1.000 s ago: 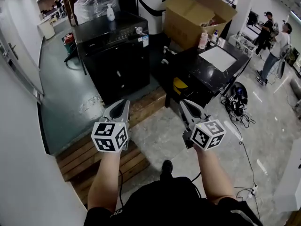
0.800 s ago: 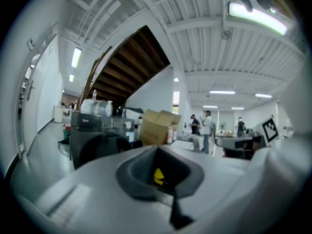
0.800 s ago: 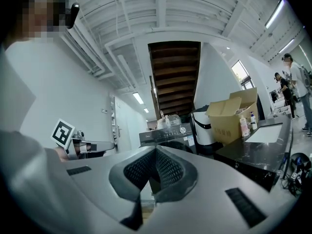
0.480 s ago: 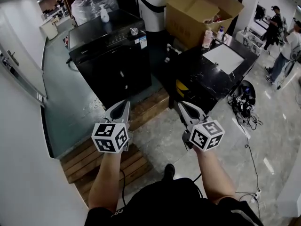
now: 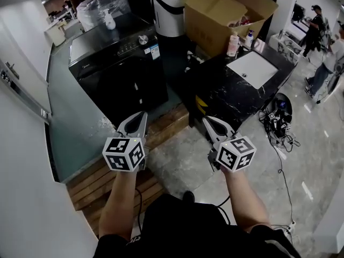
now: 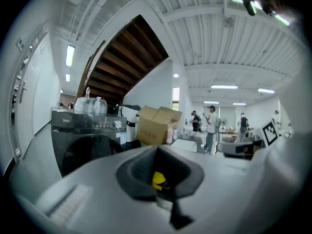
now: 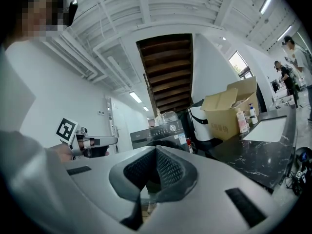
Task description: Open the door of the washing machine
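With the left gripper (image 5: 140, 115) and right gripper (image 5: 207, 121) both closed on nothing, the washing machine (image 5: 115, 63), well apart at eleven o'clock, should be neared squarely before jaws are parted for its door (image 5: 135, 90).

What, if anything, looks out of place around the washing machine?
Nothing spilled or damaged. A pump bottle and plastic-wrapped bundle sit atop the washing machine; loose cables lie tangled on the floor by the black counter.

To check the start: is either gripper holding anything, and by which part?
Nothing is held. The left gripper and the right gripper are both shut and empty, apart from the washing machine.
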`<control>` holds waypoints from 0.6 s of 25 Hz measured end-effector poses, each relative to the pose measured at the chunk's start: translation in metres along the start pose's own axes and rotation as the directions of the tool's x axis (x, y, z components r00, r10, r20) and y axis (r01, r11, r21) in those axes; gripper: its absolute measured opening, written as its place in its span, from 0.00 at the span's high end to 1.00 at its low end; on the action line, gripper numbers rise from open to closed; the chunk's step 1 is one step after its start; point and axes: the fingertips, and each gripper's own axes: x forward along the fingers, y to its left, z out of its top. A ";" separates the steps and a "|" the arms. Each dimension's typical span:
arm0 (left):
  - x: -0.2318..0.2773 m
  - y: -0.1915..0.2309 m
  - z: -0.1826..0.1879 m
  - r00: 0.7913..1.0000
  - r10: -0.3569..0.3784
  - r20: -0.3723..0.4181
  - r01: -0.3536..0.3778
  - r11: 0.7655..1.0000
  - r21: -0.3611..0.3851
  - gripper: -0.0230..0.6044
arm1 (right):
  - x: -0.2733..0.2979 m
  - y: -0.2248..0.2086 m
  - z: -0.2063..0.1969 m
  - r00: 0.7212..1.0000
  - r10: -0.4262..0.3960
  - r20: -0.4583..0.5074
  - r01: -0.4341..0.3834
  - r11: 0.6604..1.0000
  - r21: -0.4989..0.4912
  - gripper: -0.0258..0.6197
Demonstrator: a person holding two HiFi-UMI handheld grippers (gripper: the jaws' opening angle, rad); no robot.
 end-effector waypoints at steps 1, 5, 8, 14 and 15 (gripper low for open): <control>0.003 -0.001 0.001 1.000 0.000 0.000 0.000 1.000 0.001 0.95 | -0.001 -0.002 0.001 1.000 0.003 -0.002 -0.003 1.000 0.001 0.97; 0.015 -0.008 0.013 1.000 -0.009 0.013 0.009 1.000 0.016 0.95 | -0.006 -0.013 0.008 1.000 -0.001 0.008 0.001 1.000 0.000 0.97; 0.024 -0.015 0.020 0.999 -0.025 0.026 0.024 0.999 0.032 0.95 | -0.008 -0.020 0.012 1.000 -0.007 0.015 0.007 1.000 0.000 0.97; 0.056 -0.017 0.029 0.997 -0.054 0.047 0.052 0.998 0.030 0.95 | -0.005 -0.037 0.014 1.000 -0.020 -0.002 0.020 1.000 -0.010 0.97; 0.063 -0.017 0.030 0.997 -0.061 0.050 0.059 0.998 0.030 0.95 | -0.002 -0.043 0.015 1.000 -0.027 -0.004 0.027 1.000 -0.010 0.97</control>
